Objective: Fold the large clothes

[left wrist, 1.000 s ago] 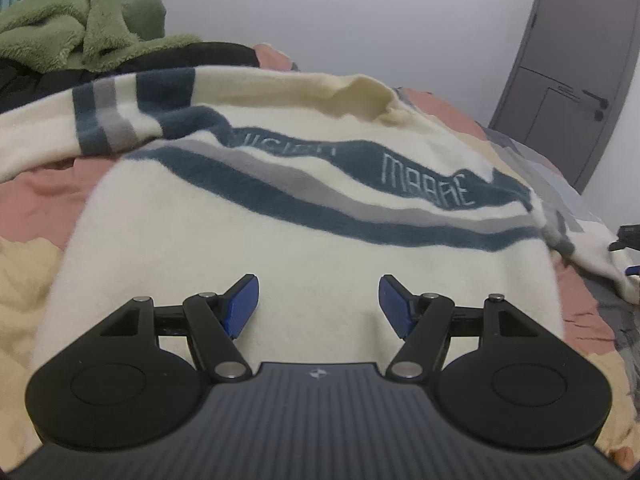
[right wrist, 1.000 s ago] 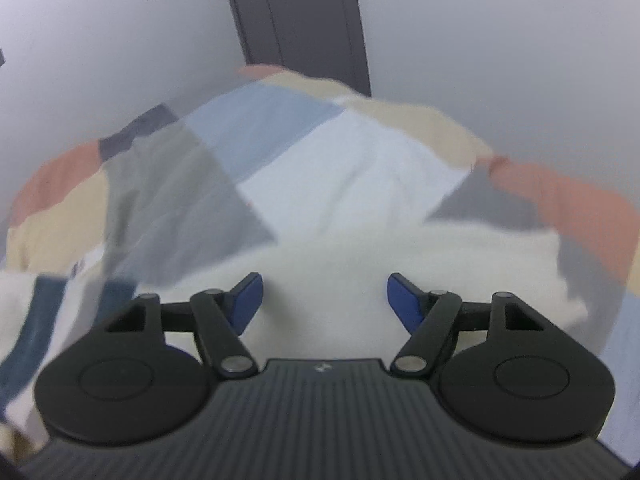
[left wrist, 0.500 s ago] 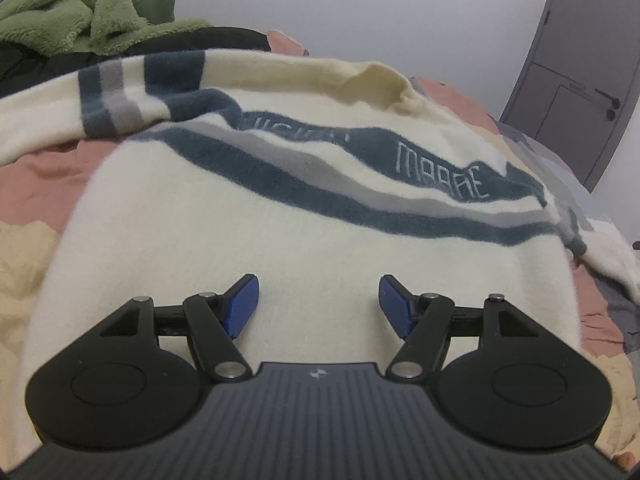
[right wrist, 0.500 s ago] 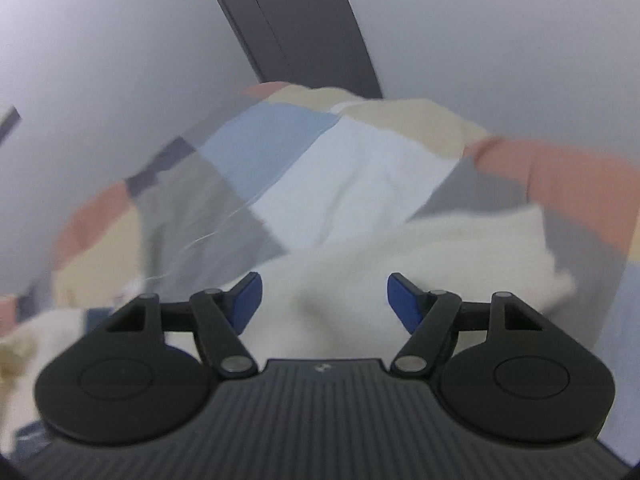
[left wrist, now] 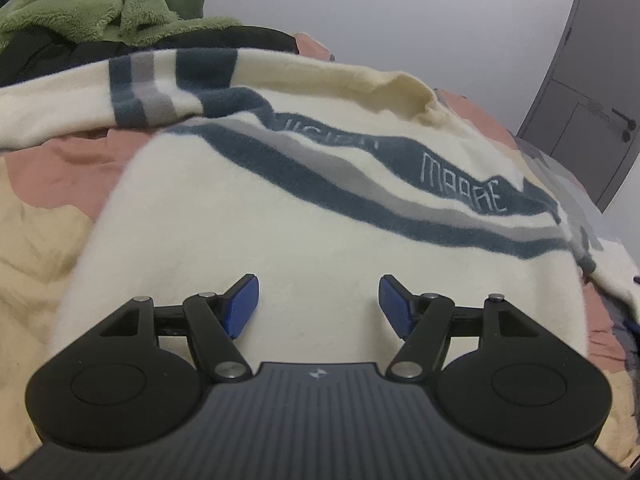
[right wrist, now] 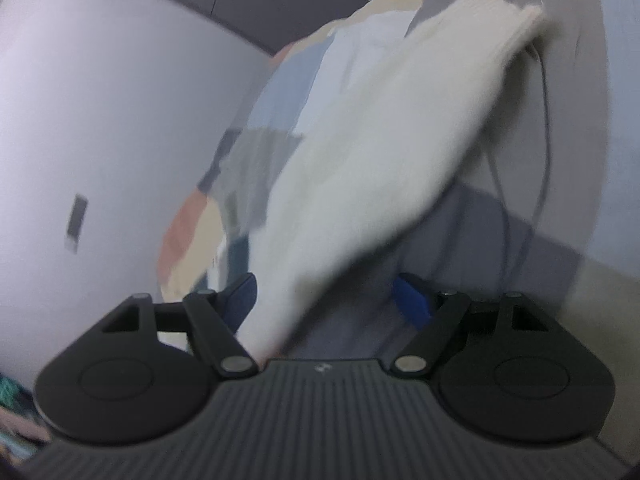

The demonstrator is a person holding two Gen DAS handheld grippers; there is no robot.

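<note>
A cream sweater [left wrist: 288, 216] with navy and grey stripes and pale lettering lies spread on the bed. One sleeve [left wrist: 132, 80] stretches to the far left. My left gripper [left wrist: 318, 300] is open and empty, low over the sweater's plain lower body. In the right wrist view my right gripper [right wrist: 326, 296] is open, tilted, above the sweater's other cream sleeve [right wrist: 384, 136], whose ribbed cuff [right wrist: 504, 20] points away. The view is blurred.
The bed has a patchwork cover [left wrist: 44, 224] in pink, beige, grey and blue patches [right wrist: 276, 96]. A heap of green fleece [left wrist: 92, 4] and dark clothes lies at the far left. A grey door [left wrist: 592, 92] stands at the right. A thin cable [right wrist: 544, 128] lies beside the sleeve.
My left gripper has moved forward a little over the sweater body. My right gripper has swung and rolled, so the cream sleeve now runs diagonally between its open fingers.
</note>
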